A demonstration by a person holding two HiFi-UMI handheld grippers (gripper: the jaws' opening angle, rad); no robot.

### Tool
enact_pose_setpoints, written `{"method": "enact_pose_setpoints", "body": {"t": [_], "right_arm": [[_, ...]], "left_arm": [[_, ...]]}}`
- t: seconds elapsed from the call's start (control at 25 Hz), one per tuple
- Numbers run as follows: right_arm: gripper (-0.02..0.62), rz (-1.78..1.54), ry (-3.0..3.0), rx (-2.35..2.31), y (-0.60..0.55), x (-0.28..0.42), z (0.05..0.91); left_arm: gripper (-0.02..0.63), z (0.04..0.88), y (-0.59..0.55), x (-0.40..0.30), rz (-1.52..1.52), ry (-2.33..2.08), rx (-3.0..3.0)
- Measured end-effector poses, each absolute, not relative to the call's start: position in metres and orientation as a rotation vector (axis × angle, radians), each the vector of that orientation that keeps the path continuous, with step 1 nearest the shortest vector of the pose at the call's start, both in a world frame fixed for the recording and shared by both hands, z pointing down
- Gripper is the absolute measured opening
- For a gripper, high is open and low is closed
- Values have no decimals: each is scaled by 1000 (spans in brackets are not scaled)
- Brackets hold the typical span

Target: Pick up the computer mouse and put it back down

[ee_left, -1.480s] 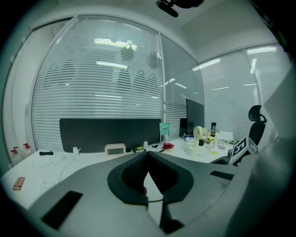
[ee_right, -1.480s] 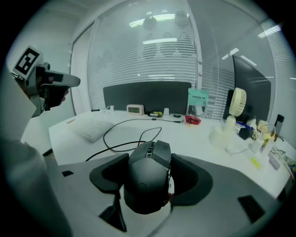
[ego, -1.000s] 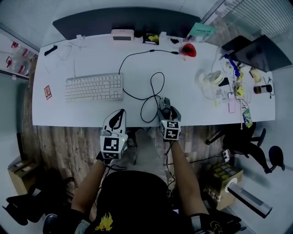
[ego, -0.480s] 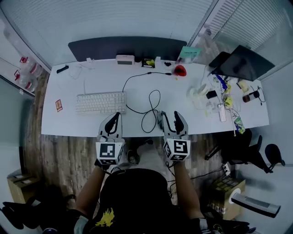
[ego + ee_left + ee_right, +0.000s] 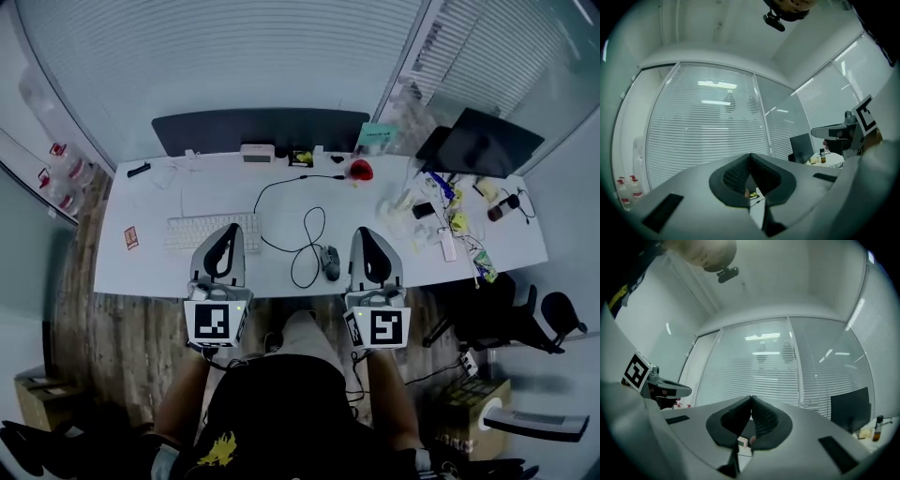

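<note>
Both my left gripper (image 5: 226, 231) and right gripper (image 5: 367, 234) are shut and empty, the right one's jaws having just closed on nothing; the mouse (image 5: 330, 262) lies on the desk (image 5: 216, 183) near its front edge, where snagging its looped cord (image 5: 298, 246) could drag it off.

keyboard (image 5: 183, 234) end behind left claw (image 5: 228, 230), desk clutter (image 5: 441, 220) too small

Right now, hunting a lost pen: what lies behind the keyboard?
Bare white desk, then a pale boxy device by the dark partition. The left gripper covers the keyboard's right end and anything there.
</note>
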State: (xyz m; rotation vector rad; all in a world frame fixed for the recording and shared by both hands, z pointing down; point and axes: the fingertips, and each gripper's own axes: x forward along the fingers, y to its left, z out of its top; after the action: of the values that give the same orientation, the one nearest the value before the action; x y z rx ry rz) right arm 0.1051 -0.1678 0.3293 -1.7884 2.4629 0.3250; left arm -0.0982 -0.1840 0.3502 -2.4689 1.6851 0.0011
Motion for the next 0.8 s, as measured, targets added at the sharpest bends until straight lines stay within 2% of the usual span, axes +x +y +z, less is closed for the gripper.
{"method": "enact_pose_setpoints", "body": {"t": [0.2,0.8], "right_arm": [[14,215,2429,-1738,-150,117,310],[14,227,2459,-1774,-131,117,320]], "left_arm": [[11,329,-161,-93,70,1667,-2484],[11,332,-155,-90,55,1638,-2485]]}}
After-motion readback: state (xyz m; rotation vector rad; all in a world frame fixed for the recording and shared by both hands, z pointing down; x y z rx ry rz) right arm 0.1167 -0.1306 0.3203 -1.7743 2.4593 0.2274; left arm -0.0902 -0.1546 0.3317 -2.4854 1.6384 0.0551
